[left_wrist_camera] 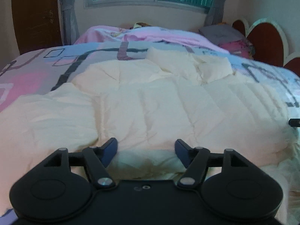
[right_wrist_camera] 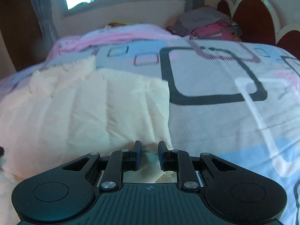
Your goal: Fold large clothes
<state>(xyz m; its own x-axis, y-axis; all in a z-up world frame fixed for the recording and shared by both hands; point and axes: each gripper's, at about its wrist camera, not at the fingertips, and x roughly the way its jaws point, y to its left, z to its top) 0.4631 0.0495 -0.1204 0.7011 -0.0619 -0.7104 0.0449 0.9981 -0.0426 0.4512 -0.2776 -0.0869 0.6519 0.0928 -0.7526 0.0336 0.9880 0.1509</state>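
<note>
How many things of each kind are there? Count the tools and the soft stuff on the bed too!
Tools: 2, the left tool and the right tool
Jackets: 1, the cream jacket
Bed covers: 1, the patterned bed cover
Blankets: 1, the pink blanket
Total: 5

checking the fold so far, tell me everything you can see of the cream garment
The cream garment is a large, puffy, quilted piece with stitched channels, looking like thin, crinkly padded fabric. It lies spread flat on the patterned bedspread, covering much of the near bed. At its far end a rumpled part bunches up. Its right edge runs straight against the bedspread. The left gripper is open above its near edge; the right gripper has cream fabric between its nearly closed jaws.
</note>
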